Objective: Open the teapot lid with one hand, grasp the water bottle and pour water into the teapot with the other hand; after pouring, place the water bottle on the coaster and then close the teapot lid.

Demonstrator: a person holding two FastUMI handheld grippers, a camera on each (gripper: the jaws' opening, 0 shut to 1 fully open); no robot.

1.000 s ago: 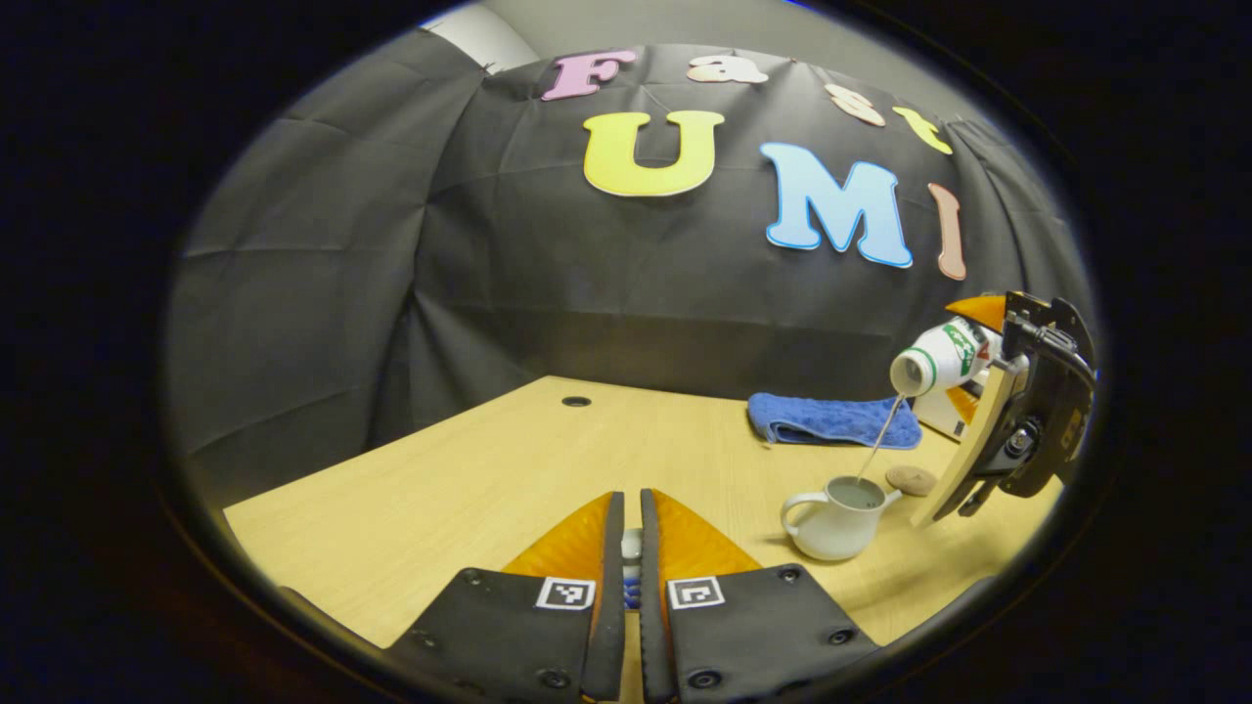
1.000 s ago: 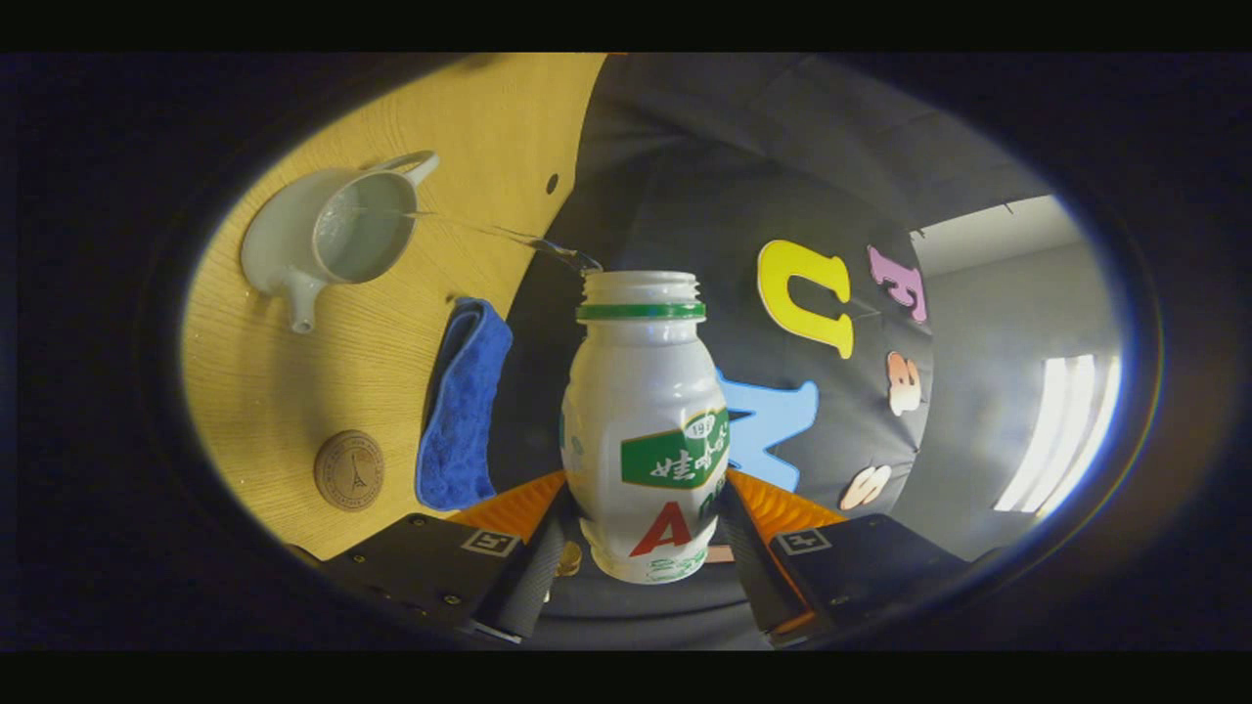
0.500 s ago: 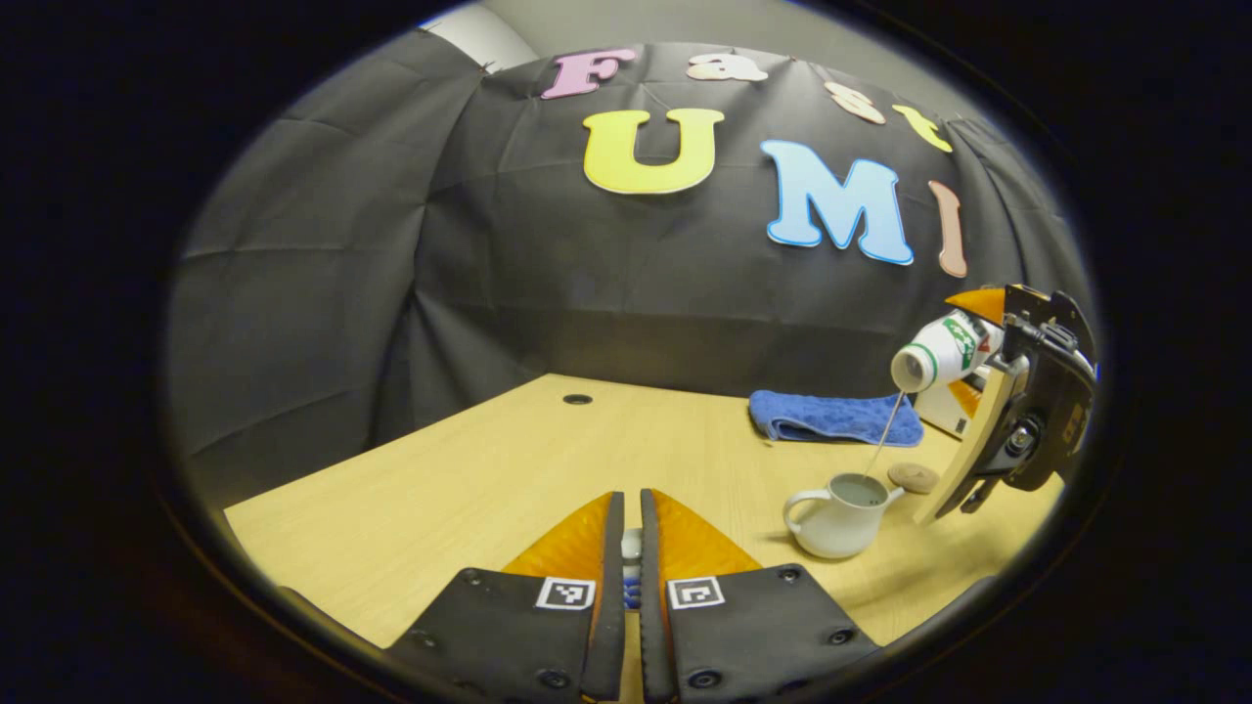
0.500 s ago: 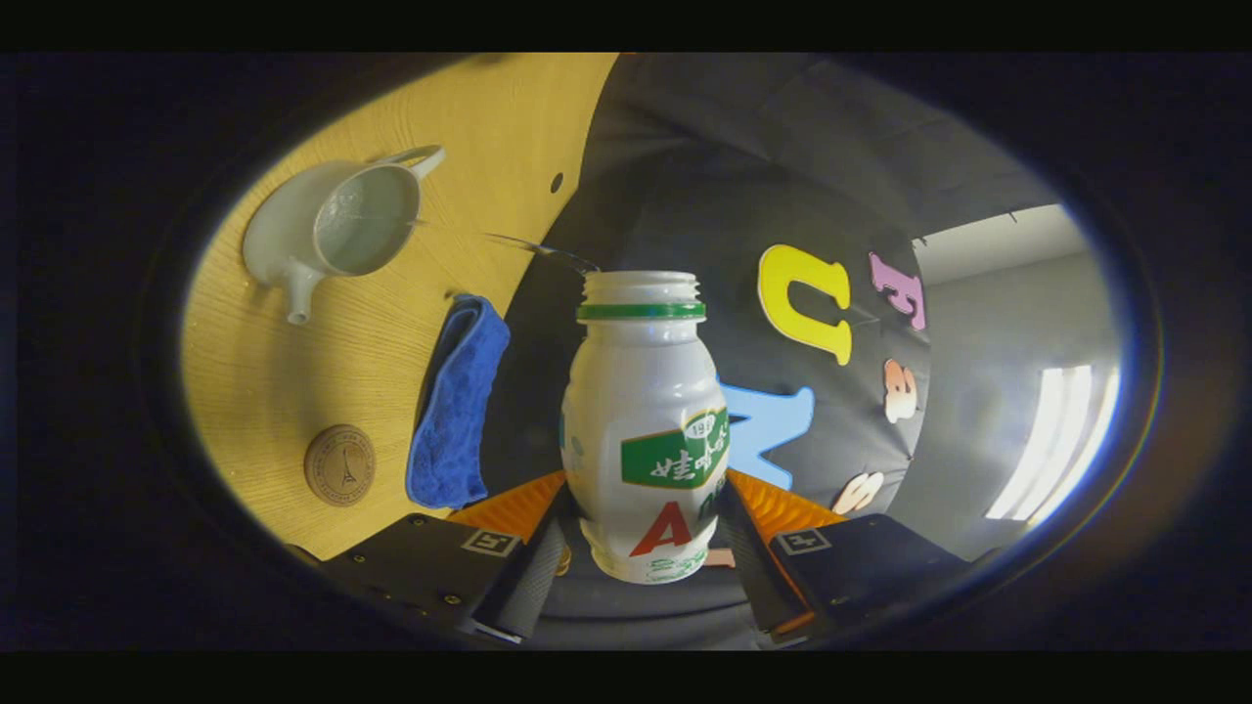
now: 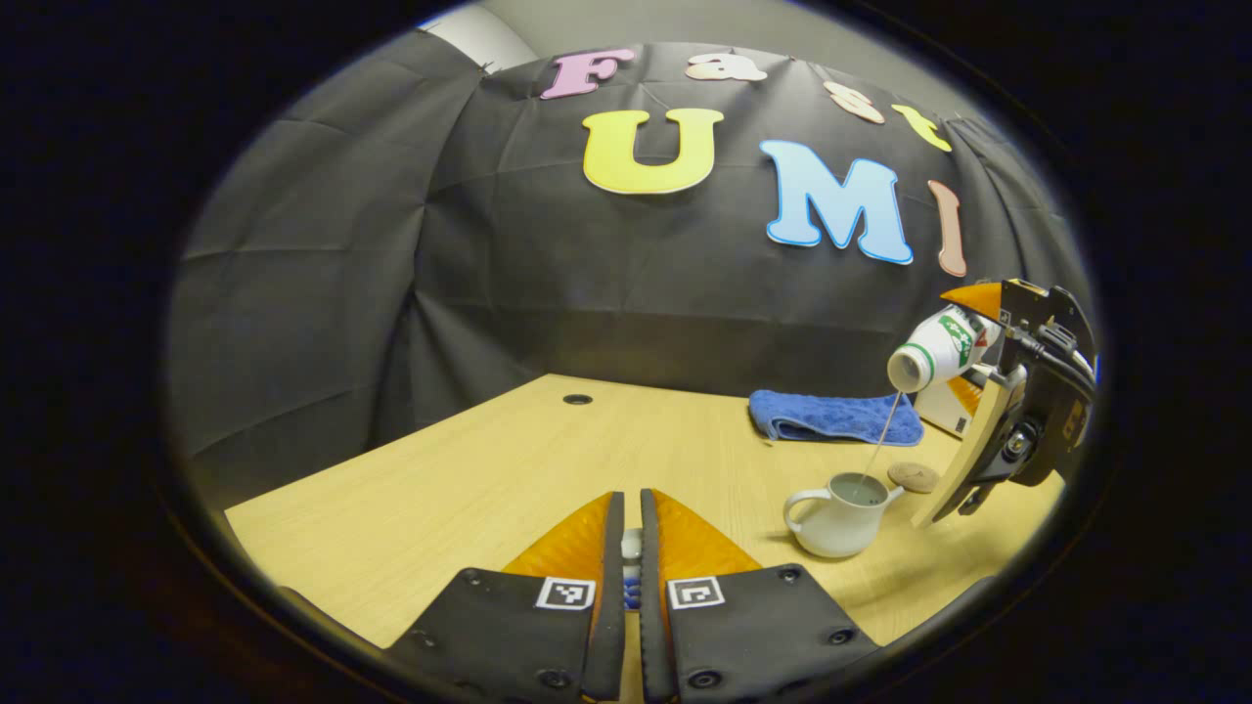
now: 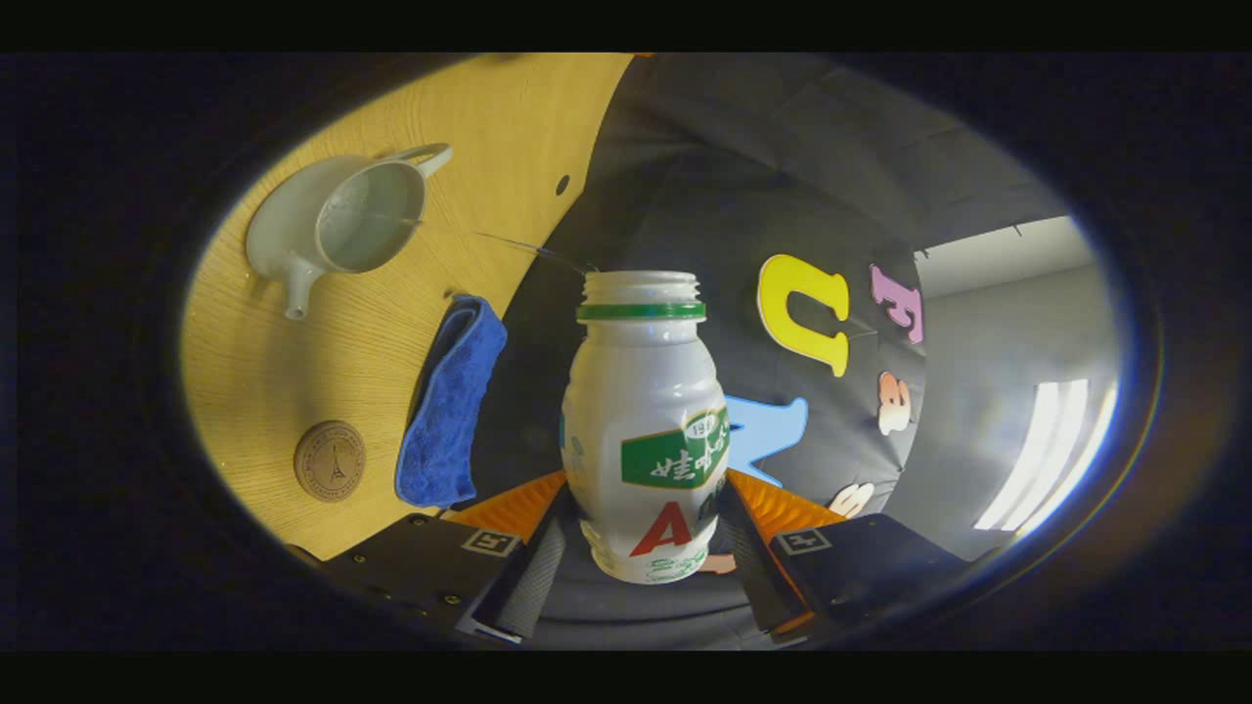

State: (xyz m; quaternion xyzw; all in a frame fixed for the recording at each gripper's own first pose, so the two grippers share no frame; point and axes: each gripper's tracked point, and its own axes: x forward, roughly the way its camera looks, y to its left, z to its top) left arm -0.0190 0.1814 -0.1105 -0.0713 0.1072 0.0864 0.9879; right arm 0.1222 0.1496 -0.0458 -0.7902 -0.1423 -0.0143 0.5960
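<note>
Right gripper (image 6: 641, 548) clamps white water bottle (image 6: 643, 430), tilted; thin stream runs into open teapot (image 6: 337, 220). Coaster (image 6: 330, 461) beside blue cloth (image 6: 450, 406) on table (image 6: 509, 127).

The small pale thing (image 5: 632, 545) pinched between the left tongs (image 5: 626, 557) is mostly hidden by them; the white box (image 5: 951, 404) behind the water bottle (image 5: 937, 347) is largely covered

The teapot (image 5: 837, 513) was plain white, its water greyish. The water bottle (image 6: 646, 430) was white with a green neck ring, a green label band and a red mark. The towel (image 5: 833, 418) was deep blue. The coaster (image 6: 330, 461) was cork brown with a dark tower motif. The table (image 5: 489, 479) showed pale wood grain.
</note>
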